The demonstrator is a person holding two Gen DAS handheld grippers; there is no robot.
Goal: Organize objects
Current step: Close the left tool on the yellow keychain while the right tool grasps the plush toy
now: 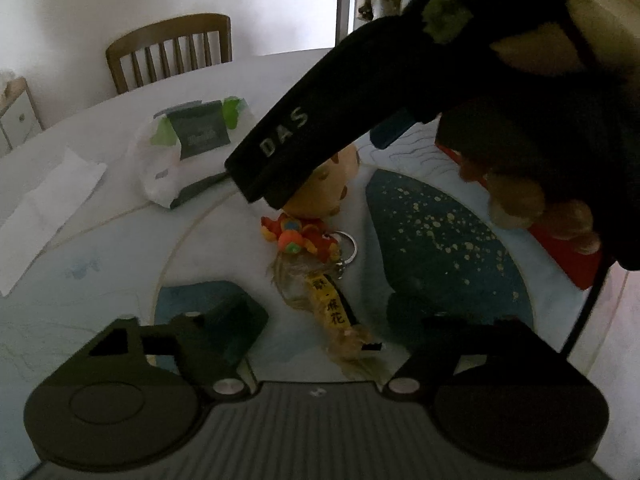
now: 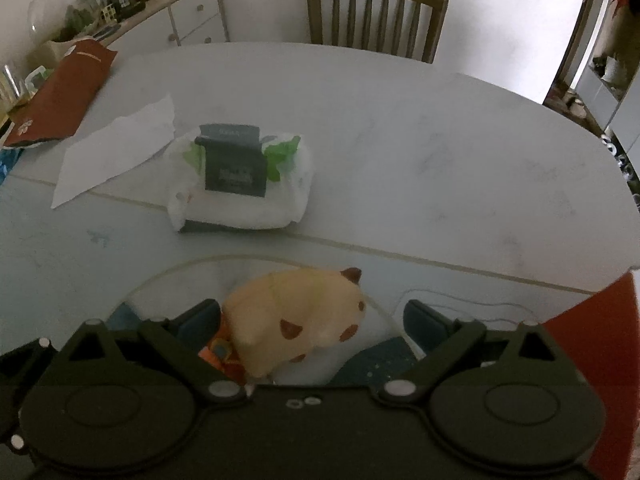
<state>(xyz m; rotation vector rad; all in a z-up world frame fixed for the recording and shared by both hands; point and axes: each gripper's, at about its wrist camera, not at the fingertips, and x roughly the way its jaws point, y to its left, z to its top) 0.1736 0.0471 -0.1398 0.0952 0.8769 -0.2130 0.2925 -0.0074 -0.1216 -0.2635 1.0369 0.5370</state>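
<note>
Left gripper [image 1: 320, 320] fingers spread wide, nothing between the pads; it hovers over the glass turntable [image 1: 188, 232], with a yellow-labelled snack packet [image 1: 334, 312] lying on the glass between the two fingers, not touched by either. Just beyond the packet: orange-red keychain figure [image 1: 298, 236] with a metal ring [image 1: 346, 246], touching the plush toy [image 1: 328, 184] behind it.

Right gripper body crosses the upper right of the left wrist view, "DAS" lettering visible, held by the person's hand [image 1: 532, 208]; it overlaps the plush from above.

Right wrist view: right gripper [image 2: 312, 320] jaws wide apart, cream plush toy [image 2: 296, 320] with brown spots sitting between them, closer to the left finger [image 2: 200, 316]; cannot tell whether that finger touches it. Right finger clearly apart from the plush. Not gripped. Orange keychain figure [image 2: 218, 350] pressed against the plush's near-left side.

Beyond the turntable on the white table [image 2: 440, 140]: dark box in a white plastic bag [image 2: 240, 176], sheet of paper [image 2: 116, 148] to its left, red pouch [image 2: 64, 96] at the far left edge. Wooden chair [image 2: 376, 12] behind the table
</note>
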